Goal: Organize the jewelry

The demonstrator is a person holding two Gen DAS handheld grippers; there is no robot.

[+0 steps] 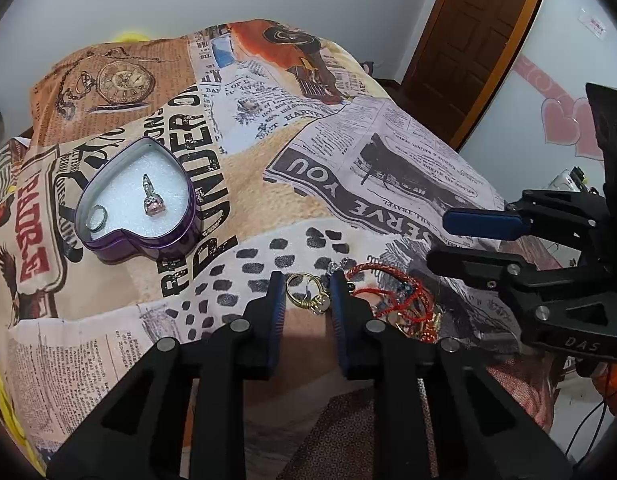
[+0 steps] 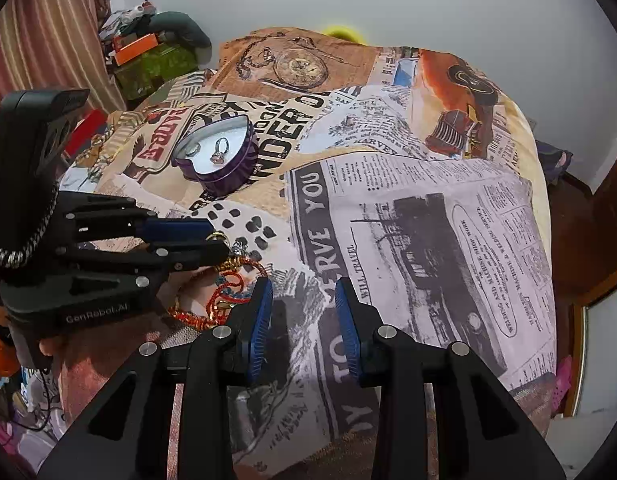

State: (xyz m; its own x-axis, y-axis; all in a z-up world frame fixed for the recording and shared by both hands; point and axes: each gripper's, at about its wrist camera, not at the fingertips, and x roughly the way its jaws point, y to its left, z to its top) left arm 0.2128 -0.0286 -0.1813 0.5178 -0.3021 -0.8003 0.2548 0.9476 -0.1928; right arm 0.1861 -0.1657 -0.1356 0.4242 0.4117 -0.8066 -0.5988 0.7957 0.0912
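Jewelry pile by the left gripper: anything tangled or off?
Yes. The red cord bracelets lie knotted together with beaded and gold pieces in one heap on the blanket. The gold ring sits between the left gripper fingers, at that heap's edge. The heart tin looks tidy, two rings lying apart.
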